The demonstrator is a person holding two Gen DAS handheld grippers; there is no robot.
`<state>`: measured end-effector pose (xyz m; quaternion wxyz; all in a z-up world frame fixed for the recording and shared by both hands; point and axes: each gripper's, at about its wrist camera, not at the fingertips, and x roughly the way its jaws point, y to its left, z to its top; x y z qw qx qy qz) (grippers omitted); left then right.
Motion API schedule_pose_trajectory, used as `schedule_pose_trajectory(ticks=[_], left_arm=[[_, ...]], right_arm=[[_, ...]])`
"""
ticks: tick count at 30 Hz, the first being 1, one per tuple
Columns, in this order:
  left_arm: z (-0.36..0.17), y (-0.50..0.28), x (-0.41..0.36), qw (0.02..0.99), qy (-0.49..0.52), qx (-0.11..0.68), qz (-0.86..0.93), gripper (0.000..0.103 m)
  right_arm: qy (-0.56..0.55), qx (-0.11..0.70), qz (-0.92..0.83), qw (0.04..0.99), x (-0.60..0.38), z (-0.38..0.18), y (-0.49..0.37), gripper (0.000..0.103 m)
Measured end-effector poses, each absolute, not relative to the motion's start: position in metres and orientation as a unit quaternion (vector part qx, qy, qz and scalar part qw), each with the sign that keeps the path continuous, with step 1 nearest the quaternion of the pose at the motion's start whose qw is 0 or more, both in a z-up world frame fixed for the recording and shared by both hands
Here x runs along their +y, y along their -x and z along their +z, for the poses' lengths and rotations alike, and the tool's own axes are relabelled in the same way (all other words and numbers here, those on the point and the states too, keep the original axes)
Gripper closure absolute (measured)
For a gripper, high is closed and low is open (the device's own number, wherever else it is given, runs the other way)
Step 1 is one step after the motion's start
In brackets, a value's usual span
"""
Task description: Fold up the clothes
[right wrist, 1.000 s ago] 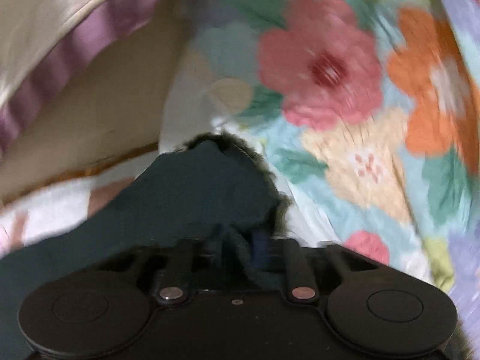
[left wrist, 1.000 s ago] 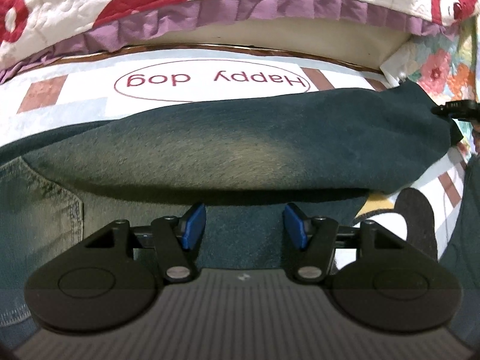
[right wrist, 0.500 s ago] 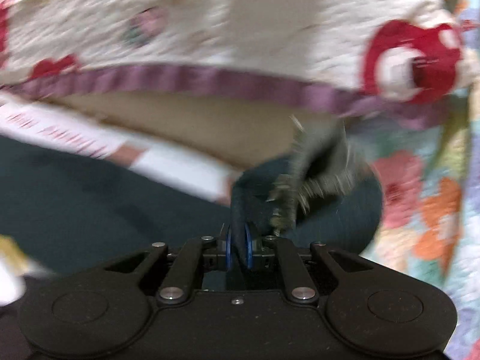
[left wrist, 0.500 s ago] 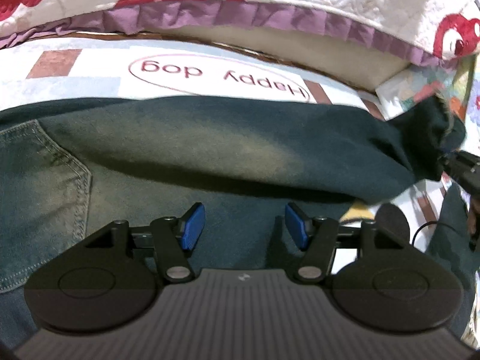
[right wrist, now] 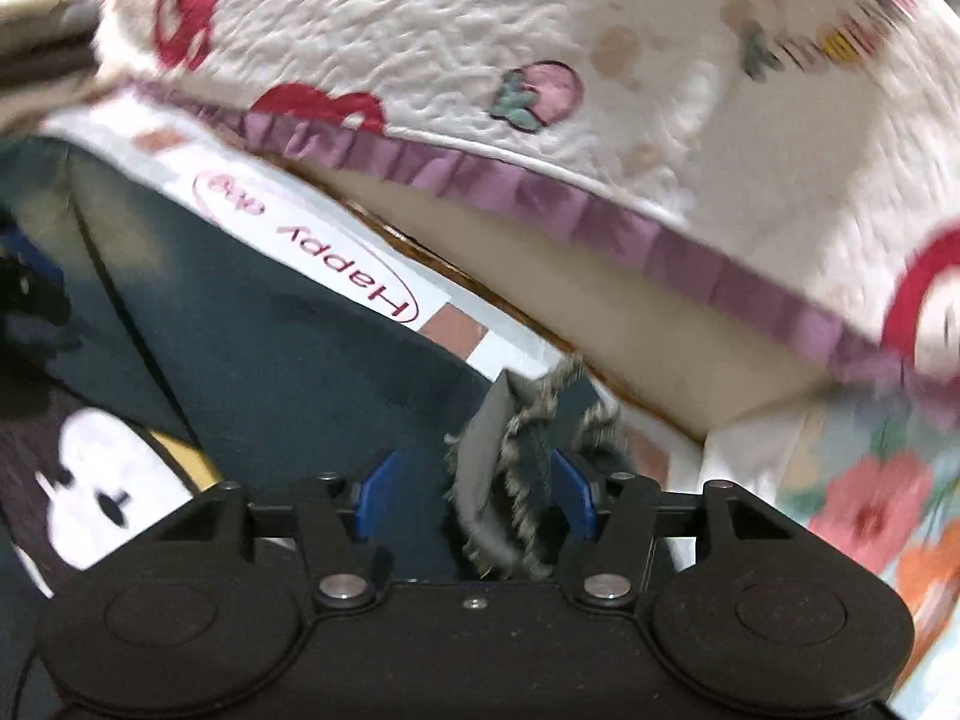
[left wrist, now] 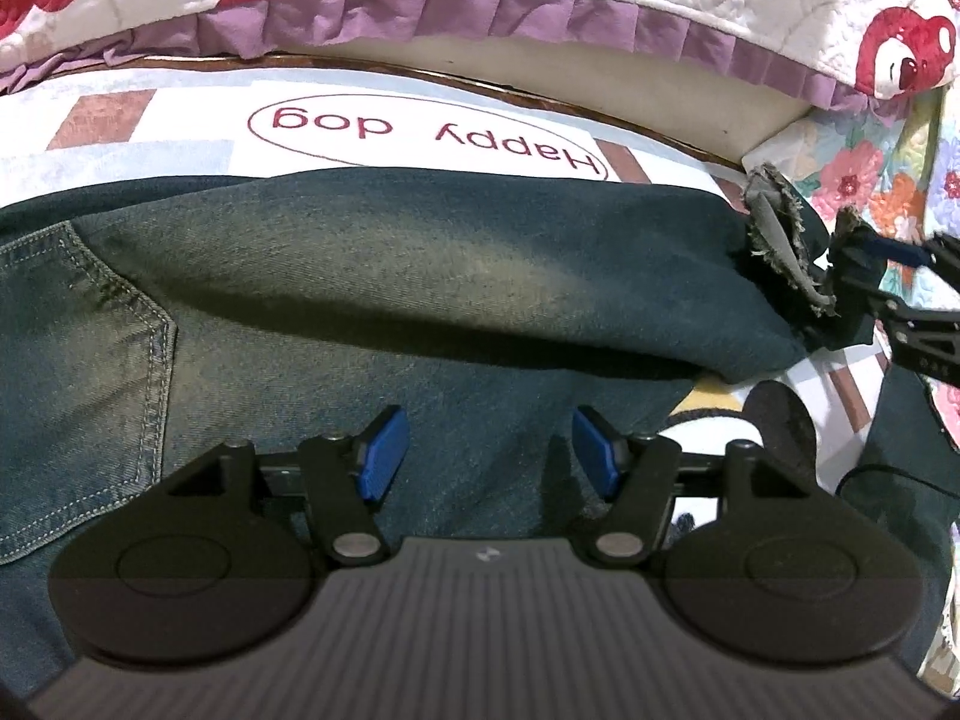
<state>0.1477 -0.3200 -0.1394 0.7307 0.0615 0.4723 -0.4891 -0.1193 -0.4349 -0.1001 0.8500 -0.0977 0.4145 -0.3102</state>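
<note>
Right hand-held gripper has spread open since 0.5 s ago, frayed jeans hem loose between its fingers; left hand-held gripper open above denim. Leg-over-leg fold laid; next likely flatten, regrip.

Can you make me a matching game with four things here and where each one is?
Things:
1. jeans
2. frayed hem
3. purple ruffle
4. left hand-held gripper

Places or states:
A. along the edge of the white quilt
B. open, over the jeans
C. between the fingers of the right hand-held gripper
D. spread over the "Happy dog" mat

Pairs: 1-D, 2-C, 3-A, 4-B
</note>
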Motion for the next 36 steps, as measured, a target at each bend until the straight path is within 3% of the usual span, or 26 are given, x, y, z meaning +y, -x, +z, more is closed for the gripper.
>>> schedule_pose_trajectory(ticks=[1, 2, 3, 4, 9, 13, 19, 25, 28, 32, 34, 36], left_arm=[[-0.139, -0.147, -0.32, 0.73, -0.061, 0.472, -0.49, 0.043], [-0.139, -0.147, -0.321, 0.729, -0.061, 0.472, -0.492, 0.043], [-0.139, -0.147, -0.321, 0.729, -0.061, 0.472, -0.493, 0.043], [-0.139, -0.146, -0.321, 0.728, -0.061, 0.471, -0.494, 0.043], [-0.141, -0.147, -0.322, 0.727, -0.061, 0.473, -0.494, 0.042], [-0.142, -0.148, -0.323, 0.726, -0.061, 0.474, -0.494, 0.042], [-0.142, -0.148, -0.324, 0.726, -0.062, 0.474, -0.495, 0.041], [-0.141, -0.149, -0.324, 0.725, -0.063, 0.474, -0.496, 0.041], [-0.142, -0.149, -0.324, 0.725, -0.062, 0.474, -0.496, 0.041], [-0.142, -0.148, -0.324, 0.725, -0.064, 0.473, -0.496, 0.041], [-0.14, -0.149, -0.322, 0.728, -0.06, 0.471, -0.495, 0.041], [-0.139, -0.151, -0.321, 0.73, -0.056, 0.469, -0.494, 0.041]], right_arm=[[0.1, 0.425, -0.299, 0.849, -0.439, -0.102, 0.116, 0.045], [0.103, 0.435, -0.288, 0.847, -0.442, -0.105, 0.114, 0.063], [0.107, 0.449, -0.282, 0.841, -0.443, -0.11, 0.111, 0.089], [0.114, 0.465, -0.278, 0.833, -0.444, -0.116, 0.106, 0.097], [0.171, 0.509, -0.287, 0.793, -0.449, -0.147, 0.095, 0.098], [0.186, 0.499, -0.315, 0.785, -0.448, -0.142, 0.098, 0.096], [0.196, 0.473, -0.34, 0.789, -0.433, -0.133, 0.11, 0.073], [0.181, 0.486, -0.331, 0.789, -0.435, -0.135, 0.111, 0.077], [0.181, 0.498, -0.323, 0.784, -0.442, -0.142, 0.104, 0.09], [0.164, 0.523, -0.323, 0.771, -0.463, -0.154, 0.092, 0.089], [0.157, 0.525, -0.328, 0.769, -0.474, -0.159, 0.087, 0.082], [0.149, 0.523, -0.329, 0.772, -0.485, -0.161, 0.083, 0.082]])
